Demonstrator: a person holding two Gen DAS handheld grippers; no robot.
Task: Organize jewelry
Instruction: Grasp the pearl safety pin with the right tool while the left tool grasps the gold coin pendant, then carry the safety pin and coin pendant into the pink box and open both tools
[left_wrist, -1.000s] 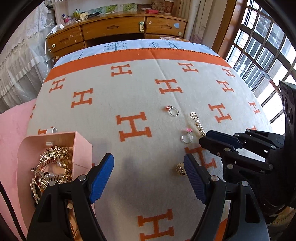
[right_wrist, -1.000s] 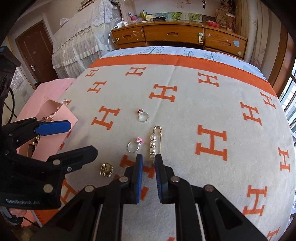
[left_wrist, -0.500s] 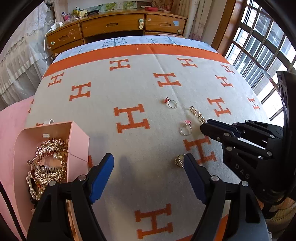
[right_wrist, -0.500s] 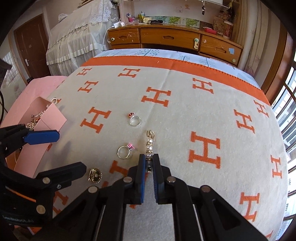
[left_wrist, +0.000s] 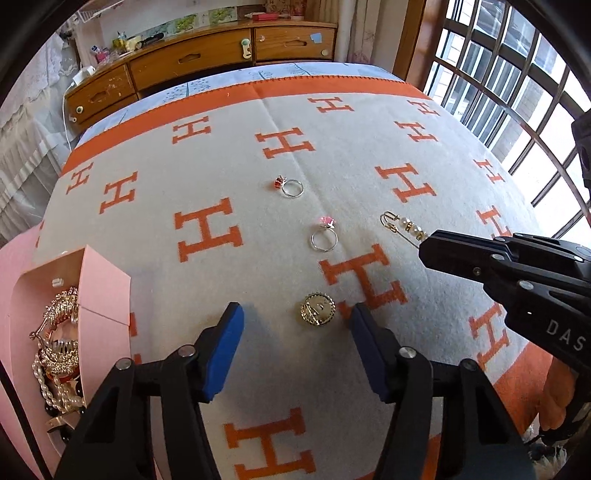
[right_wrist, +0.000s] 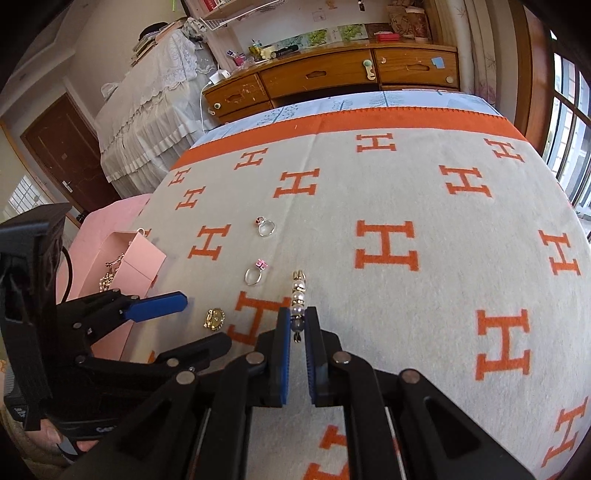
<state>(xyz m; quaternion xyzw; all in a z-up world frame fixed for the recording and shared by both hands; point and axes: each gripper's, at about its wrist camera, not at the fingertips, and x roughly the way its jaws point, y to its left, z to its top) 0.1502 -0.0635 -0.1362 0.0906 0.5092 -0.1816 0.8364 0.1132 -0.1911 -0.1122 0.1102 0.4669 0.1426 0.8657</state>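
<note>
Right wrist view: right gripper is clenched on the near end of the pearl pin. The pin's long axis runs straight out along the fingers, its gold loop end pointing toward the far, orange-banded edge of the bed (far end looks just clear of the blanket; cannot tell for sure).

Left wrist view: same pin juts out of the right gripper's tip, loop end aimed up-left. Left gripper has its jaws closing, with the gold round brooch lying flat between the blue pads, which do not touch it.

Pink-stone ring and red-stone ring lie farther in, toward the bed's middle. Pink box with jewelry sits at the bed's left edge.
</note>
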